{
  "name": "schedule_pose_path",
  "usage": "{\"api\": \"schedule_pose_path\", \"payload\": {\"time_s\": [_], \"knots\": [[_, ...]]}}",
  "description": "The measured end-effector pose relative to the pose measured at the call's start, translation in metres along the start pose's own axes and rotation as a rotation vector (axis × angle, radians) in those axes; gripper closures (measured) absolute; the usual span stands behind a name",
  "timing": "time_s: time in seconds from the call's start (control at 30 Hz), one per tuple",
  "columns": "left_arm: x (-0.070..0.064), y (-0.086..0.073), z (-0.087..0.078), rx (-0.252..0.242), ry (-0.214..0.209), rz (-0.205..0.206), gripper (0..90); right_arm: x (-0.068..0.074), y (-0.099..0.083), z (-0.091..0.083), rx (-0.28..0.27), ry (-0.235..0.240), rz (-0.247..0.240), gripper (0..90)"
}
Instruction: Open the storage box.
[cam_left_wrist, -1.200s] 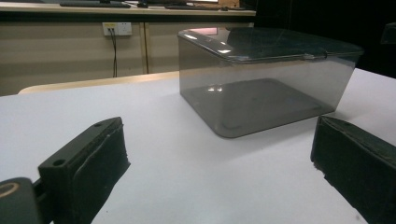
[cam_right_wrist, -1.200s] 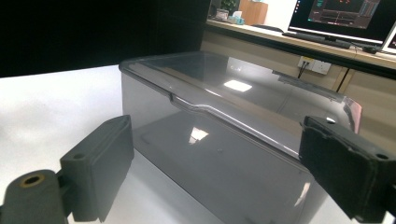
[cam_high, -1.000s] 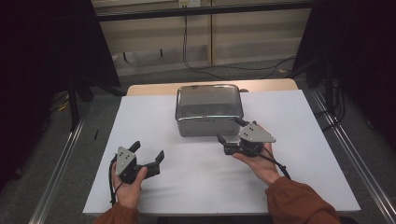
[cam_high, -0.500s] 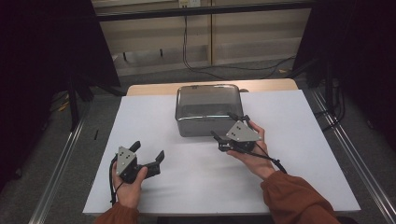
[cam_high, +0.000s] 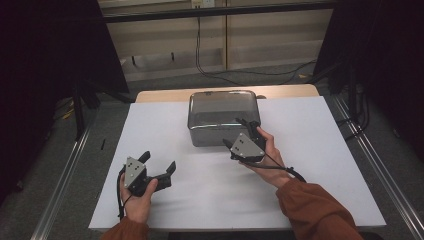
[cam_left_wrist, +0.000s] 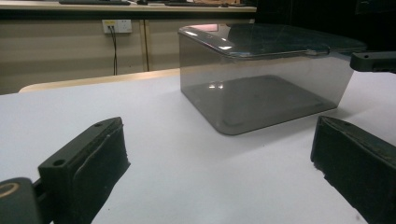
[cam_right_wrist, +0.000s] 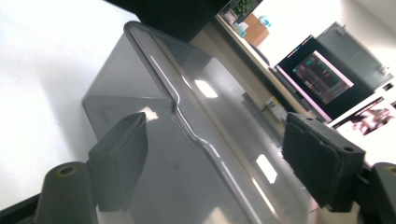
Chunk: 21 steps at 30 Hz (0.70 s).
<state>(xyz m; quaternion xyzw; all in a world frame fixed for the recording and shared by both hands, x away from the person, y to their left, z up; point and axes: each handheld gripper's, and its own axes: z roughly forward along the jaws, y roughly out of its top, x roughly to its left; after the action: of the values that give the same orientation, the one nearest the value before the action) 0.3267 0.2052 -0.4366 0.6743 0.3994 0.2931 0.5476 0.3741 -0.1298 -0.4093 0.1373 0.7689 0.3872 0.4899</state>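
Right tongs: we have swung them in over the box's near right corner, jaws apart astride the lid edge | left tongs: apart, resting low | box: mid-table, lid on | next, we judge: lift lid.

**White worktop, one box**

A flat white rectangular worktop carries a smoky grey translucent plastic box with a closed lid. The box rests directly on the worktop's far middle, near its pale wooden back edge.
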Motion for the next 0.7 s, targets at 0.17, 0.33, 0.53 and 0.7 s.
{"api": "schedule_pose_path", "payload": {"time_s": [0.17,0.33,0.53,0.7], "knots": [[0.000,0.000,0.000,-0.004,-0.001,-0.001,3.4,0.006,0.003,0.004,0.013,-0.007,-0.129,26.7],[0.000,0.000,0.000,-0.003,0.000,0.000,3.3,0.012,0.005,0.008,0.054,-0.008,-0.227,33.3],[0.001,0.000,0.000,0.001,0.000,0.004,3.4,0.017,0.005,0.012,0.089,-0.032,-0.356,40.1],[0.001,0.000,-0.001,0.005,-0.001,0.007,3.4,0.022,0.005,0.016,0.104,-0.046,-0.439,46.6]]}}
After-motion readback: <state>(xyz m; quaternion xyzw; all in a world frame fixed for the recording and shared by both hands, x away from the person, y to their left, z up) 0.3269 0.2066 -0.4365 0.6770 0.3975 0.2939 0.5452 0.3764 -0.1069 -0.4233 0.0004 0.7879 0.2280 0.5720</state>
